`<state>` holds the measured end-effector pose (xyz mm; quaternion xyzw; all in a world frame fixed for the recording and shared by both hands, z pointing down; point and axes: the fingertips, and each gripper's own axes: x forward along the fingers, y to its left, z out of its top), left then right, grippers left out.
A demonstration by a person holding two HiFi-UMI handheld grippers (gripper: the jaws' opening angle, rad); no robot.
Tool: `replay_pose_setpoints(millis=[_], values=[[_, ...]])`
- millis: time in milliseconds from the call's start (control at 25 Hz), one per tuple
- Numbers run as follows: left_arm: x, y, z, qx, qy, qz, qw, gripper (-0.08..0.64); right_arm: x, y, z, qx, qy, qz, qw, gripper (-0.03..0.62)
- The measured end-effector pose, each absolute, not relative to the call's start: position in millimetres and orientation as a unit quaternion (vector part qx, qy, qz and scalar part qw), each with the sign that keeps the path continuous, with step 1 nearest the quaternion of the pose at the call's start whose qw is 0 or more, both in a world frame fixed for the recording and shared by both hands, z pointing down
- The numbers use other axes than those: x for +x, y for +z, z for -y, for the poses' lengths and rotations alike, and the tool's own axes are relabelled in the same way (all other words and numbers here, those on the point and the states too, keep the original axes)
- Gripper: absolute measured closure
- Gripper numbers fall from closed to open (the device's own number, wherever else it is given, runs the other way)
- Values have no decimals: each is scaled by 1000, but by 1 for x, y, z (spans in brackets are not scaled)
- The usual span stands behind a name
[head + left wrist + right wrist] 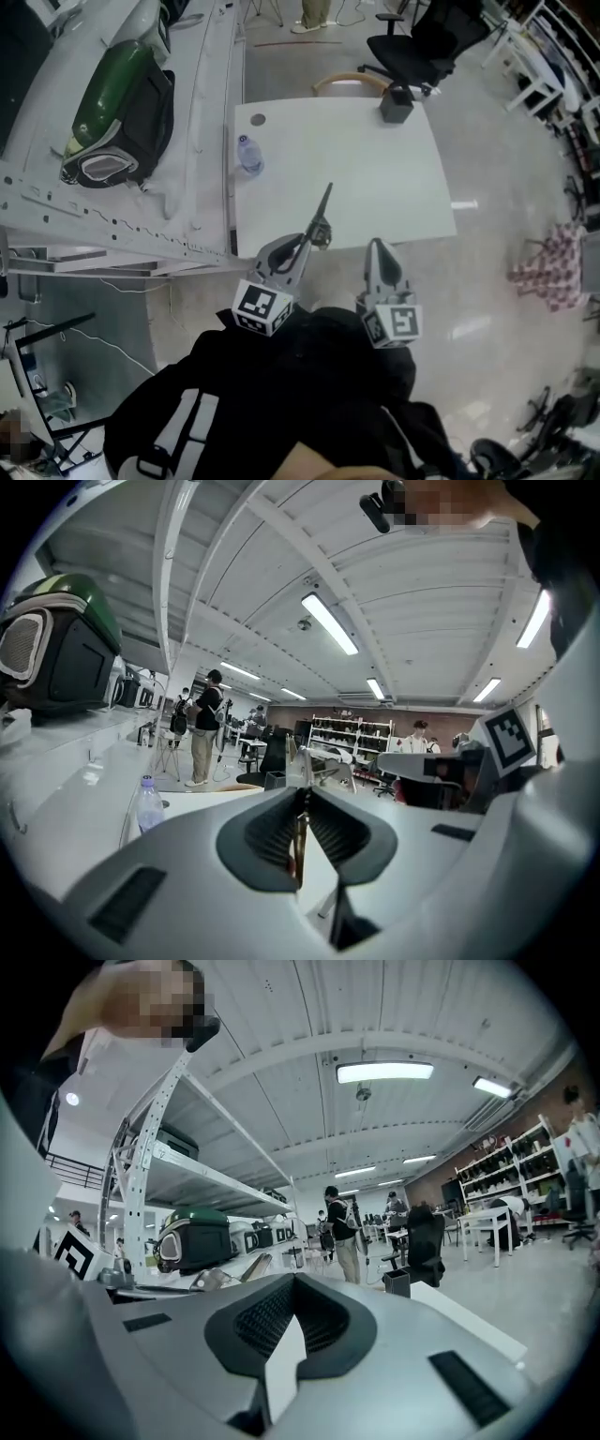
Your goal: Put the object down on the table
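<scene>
- Currently clamping a thin dark tool (323,202) in the left gripper (307,238), squeezing it flat between both ribbed pads (272,834).
- Holding it slanted forward and slightly to the right, sticking out past the jaw tips over the near edge of the white table (375,178).
- Carrying it clear of the tabletop as far as the head view tells; not lying on the table.
- Seeing the tool edge-on in the left gripper view, as a narrow brownish strip running down the seam between the closed jaws.
- Holding the right gripper (378,247) just to the right of the left one, near the table's front edge, pinched closed on nothing.
- Confirming that in the right gripper view: tips meeting, showing only a pale wedge of background lower down between the pads.
- Noting a clear water bottle (249,155) standing at the table's left edge and a small dark box (396,105) at its far right corner, both well apart from the tool.
- Noting a green-and-black bag (122,112) sitting on the white shelf unit (202,141) left of the table, and a black office chair (427,42) beyond the far edge.
- Picking up people (206,728) standing far back in the room in both gripper views.
</scene>
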<state>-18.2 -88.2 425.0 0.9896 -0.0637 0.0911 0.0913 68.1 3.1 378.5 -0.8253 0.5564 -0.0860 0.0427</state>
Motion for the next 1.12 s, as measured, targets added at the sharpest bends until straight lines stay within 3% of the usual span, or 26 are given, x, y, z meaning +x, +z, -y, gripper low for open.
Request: replay_pose_setpoints(millis=[400,1120], values=[[55,426,116,978,111,156,80,525,162,382,35,-776,-84,-625,16,600],[125,495,126,943,201,255,77,525,233,448,53,-690,-164,-705,-5,600]])
